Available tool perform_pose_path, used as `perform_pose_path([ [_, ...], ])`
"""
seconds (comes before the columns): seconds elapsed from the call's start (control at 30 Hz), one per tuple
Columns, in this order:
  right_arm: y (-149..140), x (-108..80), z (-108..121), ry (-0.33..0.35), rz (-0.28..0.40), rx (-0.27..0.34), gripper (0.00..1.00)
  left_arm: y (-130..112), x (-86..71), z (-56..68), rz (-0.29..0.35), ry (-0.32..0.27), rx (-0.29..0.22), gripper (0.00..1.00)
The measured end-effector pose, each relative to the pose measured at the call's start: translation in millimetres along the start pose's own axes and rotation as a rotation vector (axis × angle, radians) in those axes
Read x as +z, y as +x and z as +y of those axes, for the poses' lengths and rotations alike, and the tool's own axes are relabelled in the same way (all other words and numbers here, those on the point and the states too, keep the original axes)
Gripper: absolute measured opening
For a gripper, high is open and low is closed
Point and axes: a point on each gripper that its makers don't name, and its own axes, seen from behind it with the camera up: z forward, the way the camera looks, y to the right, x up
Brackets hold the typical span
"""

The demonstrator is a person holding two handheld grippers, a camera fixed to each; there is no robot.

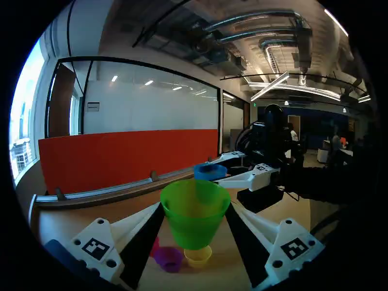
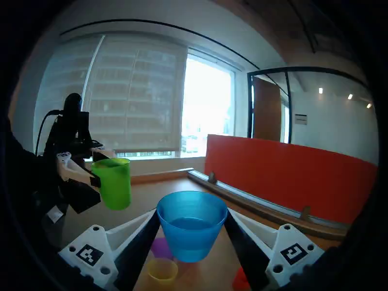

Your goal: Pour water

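Water (image 2: 190, 224): a level pool inside the blue cup (image 2: 191, 245), held upright above the tabletop (image 2: 150, 194).
Blue cup's hold: the right hand-held gripper (image 2: 191, 218) has both fingers pressed on its sides.
Green cup (image 1: 195, 218): clamped the same way between the fingers of the left hand-held gripper (image 1: 195, 208), upright, and it looks empty (the tinted wall makes this a judgement).
Gap between them: the two cups are well apart, neither tilted.
Progress: both cups are lifted, but no pouring appears to have begun. Bringing the rims together, tipping the blue cup and setting things down all seem left to do.
Count, held cups: two.
Count, small cups on the tabletop: three, a purple cup (image 2: 160, 247), a yellow cup (image 2: 162, 270) and a red cup (image 2: 241, 280).
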Motion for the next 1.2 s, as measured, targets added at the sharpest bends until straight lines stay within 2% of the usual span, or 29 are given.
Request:
perform_pose_path([
  [0.27,2,-0.2,-1,0.002,0.0,-0.002,0.91,6,-0.5,-1.2,0.014,0.003,-0.003,0.87],
  [1.2,12,-1.0,-7,0.016,-0.002,-0.036,0.91,-4,-5.2,-1.9,-0.007,0.002,-0.007,0.86],
])
